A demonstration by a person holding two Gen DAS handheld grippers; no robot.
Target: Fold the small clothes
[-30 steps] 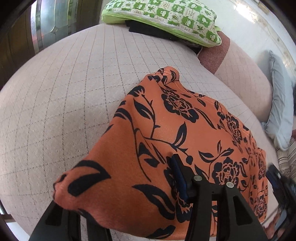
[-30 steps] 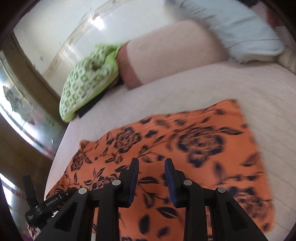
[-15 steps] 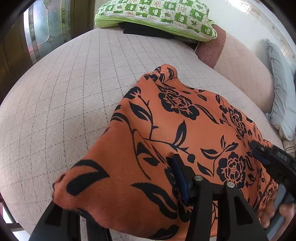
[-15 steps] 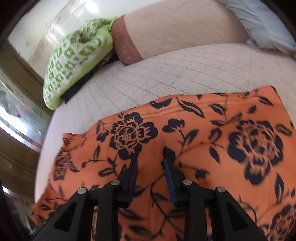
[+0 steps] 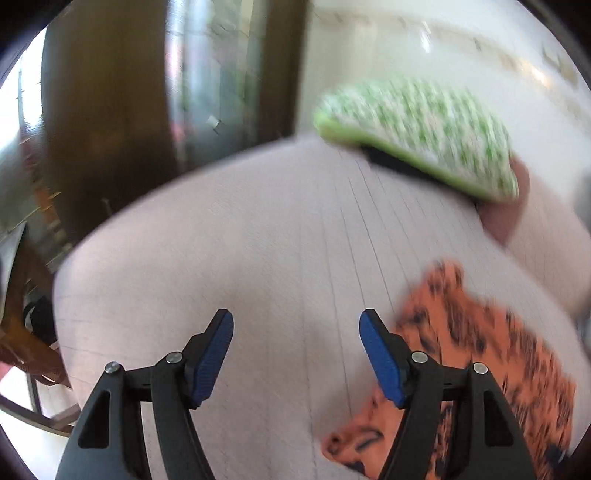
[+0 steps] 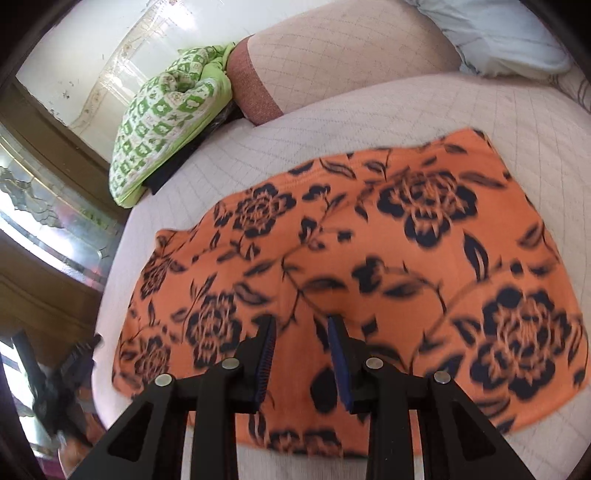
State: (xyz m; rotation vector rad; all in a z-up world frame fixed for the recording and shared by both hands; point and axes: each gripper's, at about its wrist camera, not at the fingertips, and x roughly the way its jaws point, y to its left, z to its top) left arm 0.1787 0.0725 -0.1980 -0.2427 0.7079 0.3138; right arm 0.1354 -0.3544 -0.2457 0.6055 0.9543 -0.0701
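An orange garment with a black flower print (image 6: pixel 369 266) lies flat on the pale quilted bed cover (image 6: pixel 406 110). In the blurred left wrist view it (image 5: pixel 491 354) lies at the lower right. My left gripper (image 5: pixel 297 347) is open and empty, above bare bed cover to the left of the garment. My right gripper (image 6: pixel 301 345) hovers over the garment's near middle with its jaws a little apart and nothing between them. The left gripper shows as a dark blur at the lower left of the right wrist view (image 6: pixel 62 391).
A green and white checked pillow (image 6: pixel 166 118) lies on something black at the bed's far corner. A pink bolster (image 6: pixel 332 62) and a pale blue pillow (image 6: pixel 502 33) line the back. A wooden door frame with glass (image 5: pixel 110 129) stands past the bed's left edge.
My left gripper has let go of the garment, opened wide and swung left off it. The garment now lies flat. My right gripper has pulled back a little and opened slightly.
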